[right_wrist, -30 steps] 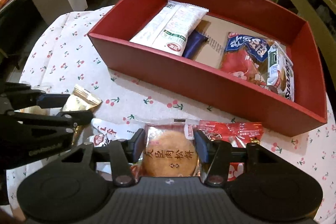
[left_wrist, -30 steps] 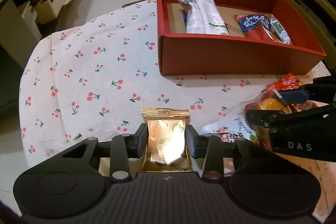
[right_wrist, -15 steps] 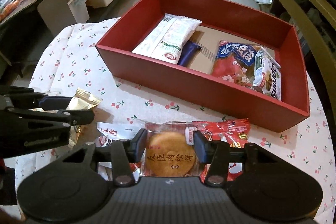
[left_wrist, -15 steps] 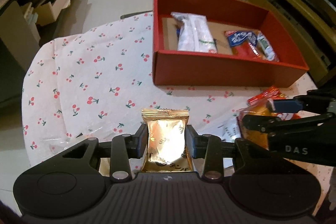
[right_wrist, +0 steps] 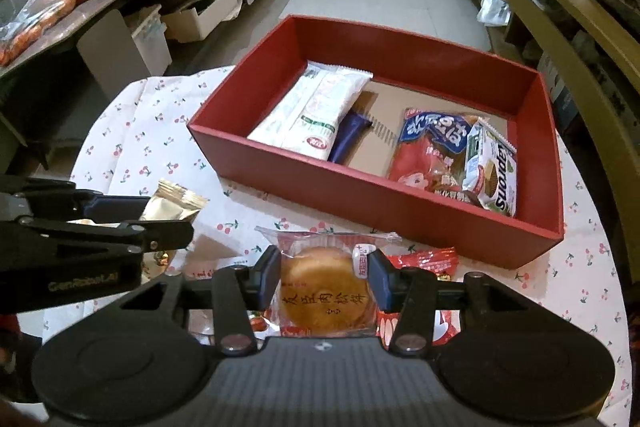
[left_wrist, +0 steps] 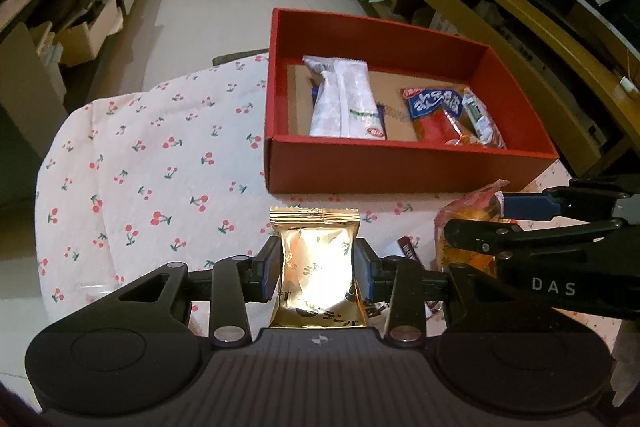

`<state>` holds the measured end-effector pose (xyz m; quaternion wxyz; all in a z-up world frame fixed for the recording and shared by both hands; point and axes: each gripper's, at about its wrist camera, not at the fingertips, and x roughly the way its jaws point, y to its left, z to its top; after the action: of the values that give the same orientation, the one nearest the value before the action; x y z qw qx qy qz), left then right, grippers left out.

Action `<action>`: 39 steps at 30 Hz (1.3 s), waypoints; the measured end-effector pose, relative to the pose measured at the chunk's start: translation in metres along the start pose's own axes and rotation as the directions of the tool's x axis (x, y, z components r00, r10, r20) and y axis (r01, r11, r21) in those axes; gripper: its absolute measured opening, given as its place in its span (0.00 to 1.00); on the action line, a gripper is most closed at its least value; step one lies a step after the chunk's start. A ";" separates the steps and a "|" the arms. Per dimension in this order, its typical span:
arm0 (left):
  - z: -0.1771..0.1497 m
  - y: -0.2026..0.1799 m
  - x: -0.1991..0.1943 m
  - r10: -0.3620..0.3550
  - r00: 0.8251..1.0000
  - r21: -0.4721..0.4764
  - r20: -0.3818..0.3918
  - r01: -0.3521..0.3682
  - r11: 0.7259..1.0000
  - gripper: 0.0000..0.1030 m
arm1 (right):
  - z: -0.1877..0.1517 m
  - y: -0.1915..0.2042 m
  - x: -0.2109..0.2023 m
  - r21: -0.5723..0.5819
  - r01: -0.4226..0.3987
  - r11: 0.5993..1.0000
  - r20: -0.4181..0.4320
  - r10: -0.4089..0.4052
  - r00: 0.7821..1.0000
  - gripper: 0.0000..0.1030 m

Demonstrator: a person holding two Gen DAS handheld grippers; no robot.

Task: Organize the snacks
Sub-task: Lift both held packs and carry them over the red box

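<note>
Left gripper (left_wrist: pixel 316 273) clamped on gold packet (left_wrist: pixel 316 267), held above cherry-print cloth (left_wrist: pixel 160 167). Right gripper (right_wrist: pixel 324 277) clamped on wrapped round cake (right_wrist: pixel 324 291). Red box (right_wrist: pixel 360 195) ahead of both, several snacks inside.

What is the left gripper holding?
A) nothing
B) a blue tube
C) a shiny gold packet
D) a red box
C: the left gripper has both pads pressed on the sides of the gold packet, lifted above the cherry tablecloth.
</note>
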<state>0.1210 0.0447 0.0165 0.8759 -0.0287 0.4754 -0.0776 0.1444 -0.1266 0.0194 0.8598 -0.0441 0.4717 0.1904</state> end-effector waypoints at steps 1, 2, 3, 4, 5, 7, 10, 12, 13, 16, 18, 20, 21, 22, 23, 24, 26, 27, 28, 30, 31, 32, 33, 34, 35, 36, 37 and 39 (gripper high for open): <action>0.001 -0.001 -0.001 -0.002 1.000 0.001 0.003 0.002 1.000 0.45 | 0.001 0.000 -0.002 0.001 -0.002 1.000 0.006 0.002 1.000 0.68; 0.002 -0.002 -0.001 -0.004 1.000 0.002 0.007 0.004 1.000 0.45 | 0.002 0.000 -0.004 0.002 -0.004 1.000 0.013 0.004 1.000 0.68; 0.003 -0.003 -0.002 -0.006 1.000 0.003 0.011 0.006 1.000 0.45 | 0.003 -0.001 -0.006 0.003 -0.006 1.000 0.018 0.006 1.000 0.68; 0.005 -0.004 -0.002 -0.008 1.000 0.004 0.015 0.008 1.000 0.45 | 0.004 -0.001 -0.008 0.005 -0.008 1.000 0.025 0.008 1.000 0.68; 0.006 -0.005 -0.003 -0.009 1.000 0.004 0.019 0.009 1.000 0.45 | 0.004 -0.002 -0.010 0.006 -0.008 1.000 0.030 0.008 1.000 0.68; 0.008 -0.007 -0.003 -0.008 1.000 0.004 0.026 0.008 1.000 0.45 | 0.006 -0.003 -0.013 0.009 -0.005 1.000 0.043 0.005 0.999 0.68; 0.013 -0.009 -0.004 -0.008 0.999 0.004 0.036 0.007 1.000 0.45 | 0.009 -0.006 -0.018 0.020 -0.009 1.000 0.057 0.008 0.998 0.68; 0.015 -0.012 -0.004 -0.003 0.999 0.010 0.044 0.003 1.000 0.45 | 0.012 -0.008 -0.021 0.025 -0.011 1.000 0.069 0.009 0.998 0.68; 0.017 -0.013 -0.004 -0.003 0.999 0.012 0.047 0.002 1.000 0.45 | 0.014 -0.009 -0.023 0.028 -0.013 1.000 0.074 0.011 0.997 0.68; 0.022 -0.016 -0.004 -0.005 0.998 0.015 0.056 0.004 1.000 0.45 | 0.018 -0.012 -0.027 0.035 -0.014 0.999 0.092 0.010 0.996 0.68; 0.027 -0.018 -0.003 -0.004 0.998 0.016 0.064 0.003 1.000 0.45 | 0.022 -0.015 -0.031 0.044 -0.018 0.999 0.105 0.013 0.994 0.68; 0.032 -0.021 -0.002 -0.004 0.997 0.017 0.072 0.003 1.000 0.45 | 0.026 -0.018 -0.033 0.053 -0.018 0.998 0.117 0.011 0.993 0.68; 0.034 -0.022 -0.002 -0.005 0.997 0.019 0.075 0.004 1.000 0.45 | 0.028 -0.019 -0.035 0.057 -0.018 0.998 0.122 0.011 0.992 0.68; 0.037 -0.024 -0.002 -0.006 0.997 0.021 0.080 0.004 1.000 0.45 | 0.030 -0.021 -0.036 0.062 -0.018 0.998 0.127 0.010 0.992 0.68; 0.039 -0.026 -0.001 -0.007 0.996 0.022 0.086 0.005 1.000 0.45 | 0.032 -0.022 -0.037 0.067 -0.017 0.998 0.132 0.008 0.991 0.68; 0.042 -0.028 -0.001 -0.008 0.996 0.024 0.089 0.006 1.000 0.45 | 0.034 -0.024 -0.037 0.072 -0.017 0.997 0.136 0.007 0.991 0.68; 0.046 -0.031 0.000 -0.008 0.995 0.027 0.098 0.006 1.000 0.45 | 0.038 -0.027 -0.037 0.077 -0.015 0.997 0.142 0.003 0.990 0.68; 0.049 -0.033 0.001 -0.007 0.995 0.031 0.101 0.004 1.000 0.45 | 0.039 -0.028 -0.037 0.078 -0.011 0.997 0.145 0.000 0.989 0.68; 0.051 -0.035 0.002 -0.005 0.994 0.037 0.105 0.002 0.999 0.45 | 0.041 -0.028 -0.037 0.078 -0.009 0.997 0.146 -0.002 0.989 0.68; 0.057 -0.039 0.004 0.000 0.994 0.043 0.113 -0.005 0.999 0.45 | 0.045 -0.031 -0.037 0.085 -0.001 0.996 0.152 -0.012 0.988 0.68; 0.060 -0.039 0.005 -0.002 0.993 0.043 0.115 -0.003 0.999 0.45 | 0.047 -0.033 -0.037 0.089 0.000 0.996 0.155 -0.014 0.988 0.68; 0.062 -0.039 0.005 -0.004 0.993 0.039 0.116 0.000 0.999 0.45 | 0.049 -0.035 -0.037 0.094 -0.001 0.996 0.156 -0.014 0.988 0.68; 0.064 -0.040 0.006 -0.006 0.993 0.038 0.119 0.001 0.999 0.45 | 0.051 -0.036 -0.037 0.098 0.000 0.995 0.159 -0.016 0.987 0.68; 0.066 -0.040 0.007 -0.005 0.993 0.038 0.120 0.000 0.999 0.45 | 0.053 -0.038 -0.037 0.099 0.003 0.995 0.162 -0.019 0.987 0.68; 0.069 -0.041 0.008 -0.004 0.992 0.038 0.122 0.000 0.999 0.45 | 0.055 -0.039 -0.037 0.102 0.005 0.995 0.163 -0.021 0.986 0.68; 0.070 -0.041 0.009 -0.003 0.992 0.037 0.125 -0.001 0.999 0.45 | 0.057 -0.040 -0.036 0.105 0.005 0.994 0.165 -0.022 0.986 0.68; 0.072 -0.041 0.010 -0.002 0.992 0.036 0.126 -0.003 0.999 0.45 | 0.058 -0.042 -0.035 0.108 0.005 0.994 0.165 -0.023 0.986 0.68; 0.075 -0.042 0.011 0.003 0.992 0.035 0.129 -0.007 0.999 0.45 | 0.062 -0.044 -0.034 0.113 0.007 0.994 0.166 -0.026 0.986 0.68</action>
<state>0.1854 -0.0006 0.0536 0.9054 -0.0169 0.4163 -0.0818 0.1938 -0.1611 0.0769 0.8990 0.0164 0.4076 0.1595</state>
